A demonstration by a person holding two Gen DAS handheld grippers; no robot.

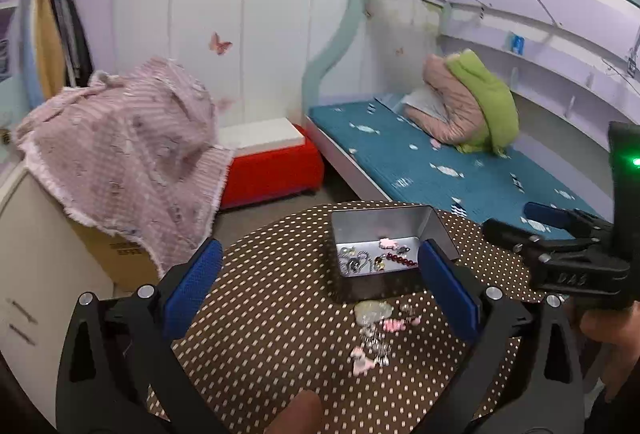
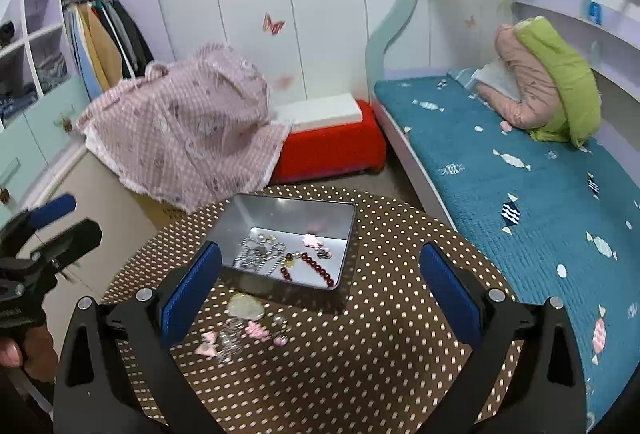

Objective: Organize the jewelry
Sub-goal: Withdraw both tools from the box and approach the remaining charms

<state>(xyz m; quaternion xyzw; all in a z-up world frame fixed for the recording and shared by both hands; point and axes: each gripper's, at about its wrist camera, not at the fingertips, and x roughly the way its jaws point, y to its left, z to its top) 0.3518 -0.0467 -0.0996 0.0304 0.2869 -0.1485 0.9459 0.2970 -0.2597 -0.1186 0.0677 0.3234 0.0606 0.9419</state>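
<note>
A silver metal tin (image 1: 434, 230) (image 2: 256, 211) stands on a round table with a brown polka-dot cloth (image 1: 280, 314) (image 2: 380, 334). Inside lie silver chains (image 2: 258, 254), a red bead string (image 2: 316, 268) and a pink charm (image 2: 313, 240). Loose jewelry lies in front of the tin: a pale round piece (image 1: 373, 312) (image 2: 245, 307), pink charms (image 1: 394, 324) (image 2: 209, 348) and a silver chain (image 1: 376, 348) (image 2: 231, 342). My left gripper (image 1: 320, 278) is open and empty above the table. My right gripper (image 2: 320, 282) is open and empty; it also shows in the left wrist view (image 1: 516, 222).
A bed with a blue cover (image 2: 520, 193) runs along the right, with pink and green bedding (image 2: 548, 85) on it. A red box (image 2: 332, 145) and a carton under pink cloth (image 2: 188, 129) stand behind the table. Shelves (image 2: 40, 33) are at the left.
</note>
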